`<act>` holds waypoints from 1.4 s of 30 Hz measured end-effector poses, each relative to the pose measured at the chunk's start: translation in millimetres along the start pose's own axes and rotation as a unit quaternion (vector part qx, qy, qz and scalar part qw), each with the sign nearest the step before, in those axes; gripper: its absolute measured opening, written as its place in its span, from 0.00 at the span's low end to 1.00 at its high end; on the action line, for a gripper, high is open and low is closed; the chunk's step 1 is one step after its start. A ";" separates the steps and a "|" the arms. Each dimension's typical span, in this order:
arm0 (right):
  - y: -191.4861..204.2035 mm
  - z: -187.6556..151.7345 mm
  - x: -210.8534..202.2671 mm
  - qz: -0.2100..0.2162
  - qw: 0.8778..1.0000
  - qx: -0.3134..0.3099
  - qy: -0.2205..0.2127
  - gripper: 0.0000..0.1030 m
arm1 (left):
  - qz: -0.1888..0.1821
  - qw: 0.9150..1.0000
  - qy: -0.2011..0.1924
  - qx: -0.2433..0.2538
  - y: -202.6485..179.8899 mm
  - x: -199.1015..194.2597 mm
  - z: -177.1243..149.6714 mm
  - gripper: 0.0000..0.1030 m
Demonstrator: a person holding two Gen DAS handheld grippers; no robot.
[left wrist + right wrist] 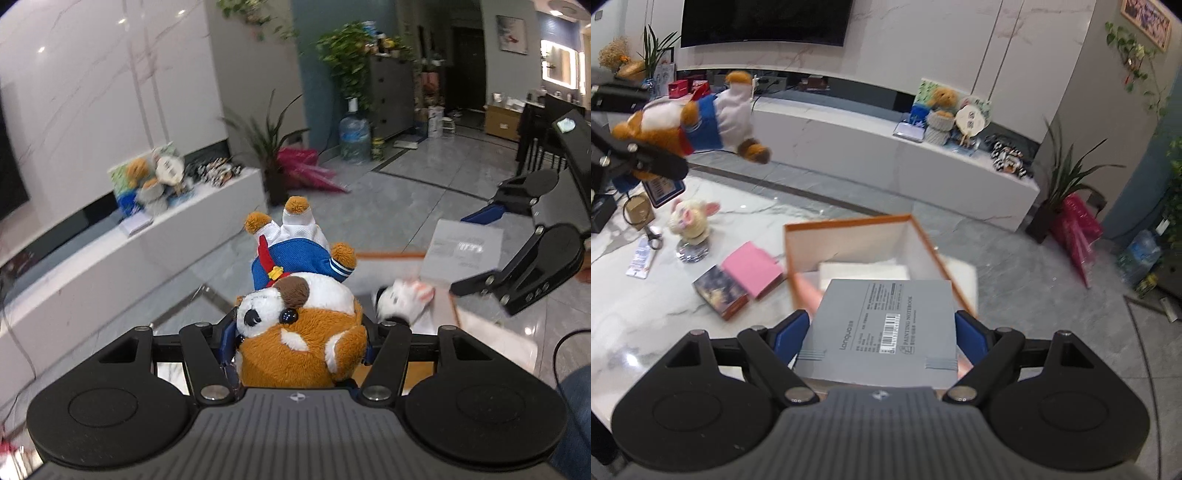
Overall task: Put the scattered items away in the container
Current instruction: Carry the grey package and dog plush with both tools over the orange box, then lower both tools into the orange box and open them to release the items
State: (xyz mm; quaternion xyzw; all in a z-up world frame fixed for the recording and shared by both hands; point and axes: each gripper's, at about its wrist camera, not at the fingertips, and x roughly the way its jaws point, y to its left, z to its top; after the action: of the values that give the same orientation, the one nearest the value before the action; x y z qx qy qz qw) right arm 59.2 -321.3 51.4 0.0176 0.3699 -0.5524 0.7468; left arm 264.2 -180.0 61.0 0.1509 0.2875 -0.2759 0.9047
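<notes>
Both grippers are raised above the marble table [646, 314] and pitched downward. The left gripper [301, 343] comes in from the left side of the right-wrist view, up at the level of the TV console [886, 147] behind it. The right gripper [882, 332] sits over the near edge of the orange-rimmed box [849, 225].

The plush dog's [299, 325] head fills the gap between the left claw's blue pads, so the pads are mostly hidden; its body in a blue and white sailor outfit sticks out forward, legs uppermost. The person is cut off to a strip of blue sleeve at the frame's right edge. The box interior is partly covered by the grey notebook [882, 328], and the white padding inside is blurred.

The left claw stands about half open, clamped on the plush dog's head. The right claw, also roughly half open, pinches the grey notebook by its two side edges, holding it over the box opening.

Still scattered on the table are a white bunny figurine [690, 221], a pink notepad [751, 273], a small dark box [720, 295] and a white tube [641, 258].
</notes>
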 end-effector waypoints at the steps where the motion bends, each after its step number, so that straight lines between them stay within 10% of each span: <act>1: -4.3 2.4 -0.5 -0.005 1.000 0.001 0.000 0.83 | -0.004 1.000 -0.001 0.005 -3.6 3.9 7.2 0.66; 10: -32.9 3.3 23.3 -0.017 1.000 0.013 0.021 0.83 | -0.034 0.998 0.021 0.039 -32.2 57.3 34.5 0.66; 42: -27.6 -60.9 153.2 0.008 0.986 0.055 0.155 0.83 | -0.060 0.975 0.200 0.072 -21.1 235.4 -21.2 0.66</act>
State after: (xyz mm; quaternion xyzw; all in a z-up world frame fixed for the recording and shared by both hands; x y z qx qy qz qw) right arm 21.4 -429.9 -69.9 0.1474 0.4503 -0.5564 0.6826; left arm 403.1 -284.8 -100.2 0.2502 0.4506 -0.3142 0.7972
